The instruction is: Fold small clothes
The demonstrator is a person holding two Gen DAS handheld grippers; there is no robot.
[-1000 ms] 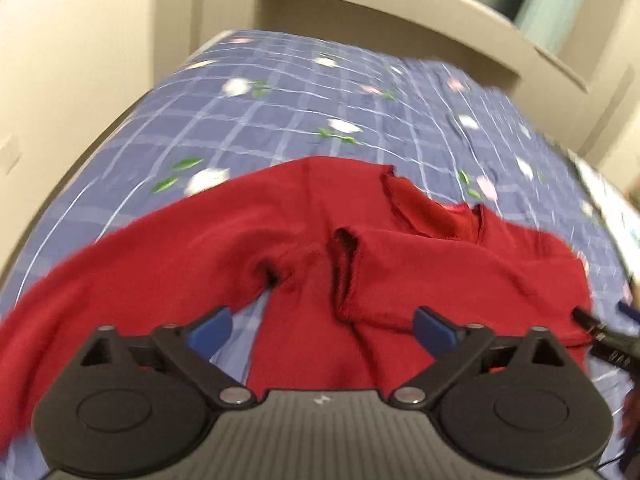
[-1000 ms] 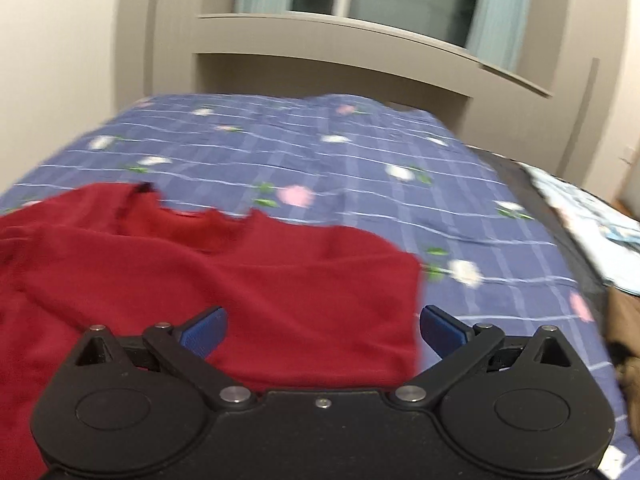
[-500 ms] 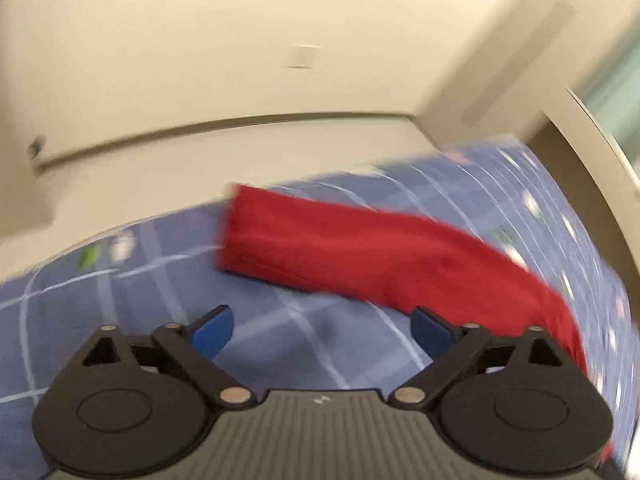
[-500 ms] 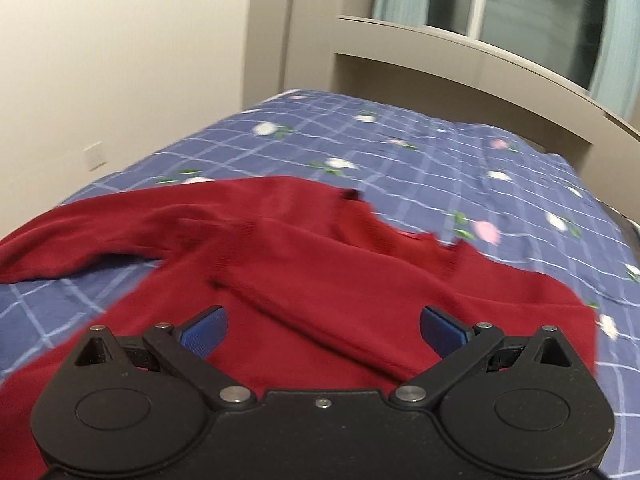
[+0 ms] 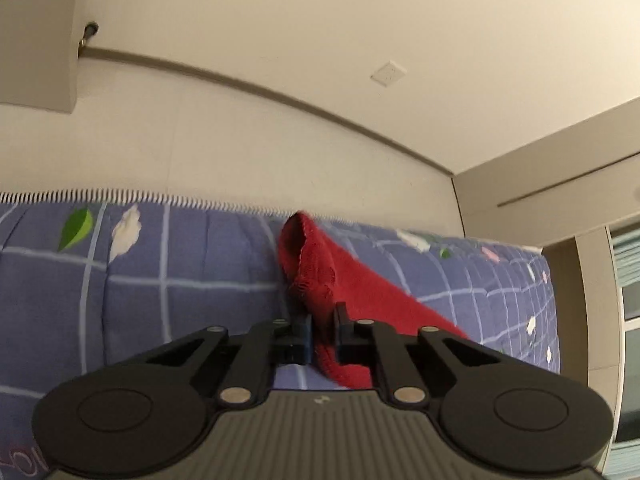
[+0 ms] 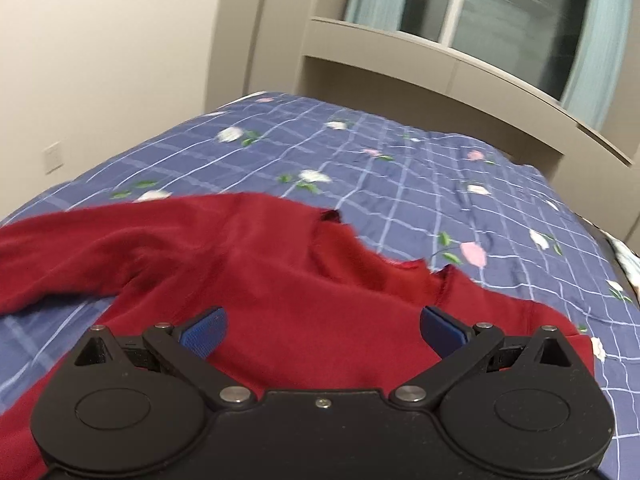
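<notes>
Because the bed (image 6: 420,168) carries a loose quilted cover, I risk dragging it along if the red sweater (image 6: 280,280), spread across it, catches while I fold. Its sleeve cuff (image 5: 308,264) lies at the bed's edge near the wall; my left gripper (image 5: 322,330) is closing on it with a narrow bite that could slip. My right gripper (image 6: 322,326) hovers open over the body, pinning nothing.
</notes>
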